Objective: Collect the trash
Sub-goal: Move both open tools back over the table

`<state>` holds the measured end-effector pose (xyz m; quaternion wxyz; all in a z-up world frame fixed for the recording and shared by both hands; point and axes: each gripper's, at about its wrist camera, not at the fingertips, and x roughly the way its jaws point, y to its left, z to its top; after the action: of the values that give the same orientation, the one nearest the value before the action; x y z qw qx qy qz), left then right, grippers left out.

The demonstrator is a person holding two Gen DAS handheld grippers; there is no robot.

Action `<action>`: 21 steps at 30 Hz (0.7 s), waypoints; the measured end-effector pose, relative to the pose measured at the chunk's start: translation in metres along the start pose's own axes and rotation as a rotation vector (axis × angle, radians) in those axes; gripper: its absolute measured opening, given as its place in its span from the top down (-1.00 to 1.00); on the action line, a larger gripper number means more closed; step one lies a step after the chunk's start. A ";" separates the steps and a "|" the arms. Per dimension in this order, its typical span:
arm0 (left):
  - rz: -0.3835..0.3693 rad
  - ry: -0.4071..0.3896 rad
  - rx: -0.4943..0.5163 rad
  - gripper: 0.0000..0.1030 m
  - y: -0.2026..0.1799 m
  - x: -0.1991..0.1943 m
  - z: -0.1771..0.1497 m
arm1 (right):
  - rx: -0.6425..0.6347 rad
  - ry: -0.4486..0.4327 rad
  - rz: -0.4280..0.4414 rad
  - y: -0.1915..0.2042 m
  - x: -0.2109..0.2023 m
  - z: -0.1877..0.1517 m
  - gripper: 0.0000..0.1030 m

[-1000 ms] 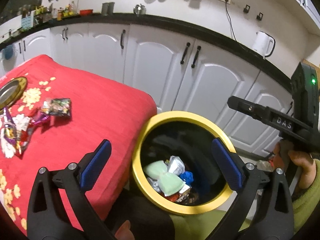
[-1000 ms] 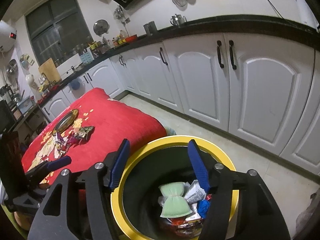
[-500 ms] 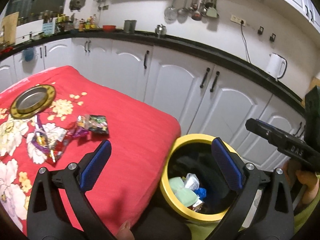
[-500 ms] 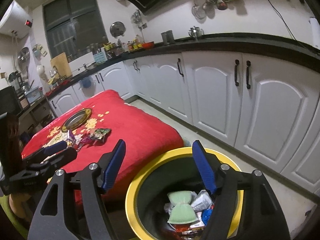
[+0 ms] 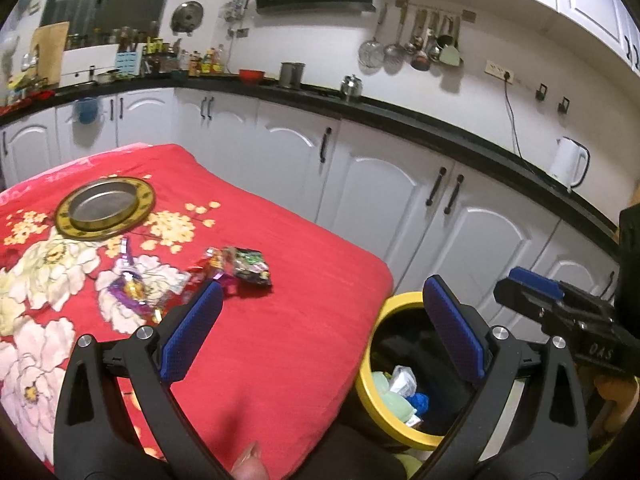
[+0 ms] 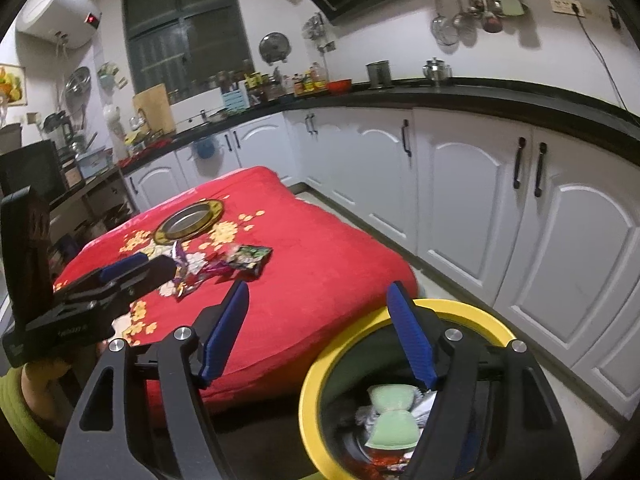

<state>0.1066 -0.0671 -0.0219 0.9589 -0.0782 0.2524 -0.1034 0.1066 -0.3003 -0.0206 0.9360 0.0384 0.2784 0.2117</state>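
Note:
Several bright snack wrappers lie in a loose heap on the red flowered tablecloth. A yellow-rimmed black bin stands at the table's corner, with a green pad and crumpled wrappers inside. My left gripper hangs open and empty over the table's near edge, the heap ahead to its left. My right gripper is empty, its jaws opening, between the table's corner and the bin. Each gripper also shows in the other's view: the right gripper, the left gripper.
A gold-rimmed metal plate sits on the cloth beyond the wrappers. White cabinets under a black counter run behind the table and bin. A white kettle stands on the counter. A person's green sleeve is at the lower left.
Both grippers have lifted and swung from over the bin toward the table; the bin has slid down and right in both views. The right jaws stand a little wider.

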 end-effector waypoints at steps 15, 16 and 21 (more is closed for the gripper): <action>0.072 -0.066 -0.056 -0.79 0.039 -0.026 0.005 | -0.086 0.034 0.083 0.055 0.016 0.004 -0.35; 0.078 -0.071 -0.057 -0.79 0.041 -0.028 0.006 | -0.092 0.036 0.089 0.059 0.017 0.004 -0.35; 0.107 -0.090 -0.071 -0.79 0.052 -0.033 0.010 | -0.109 0.044 0.106 0.071 0.021 0.004 -0.35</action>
<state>0.0917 -0.0079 -0.0083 0.9701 -0.1034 0.2162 -0.0394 0.0984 -0.2270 -0.0142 0.9180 -0.0026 0.2844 0.2765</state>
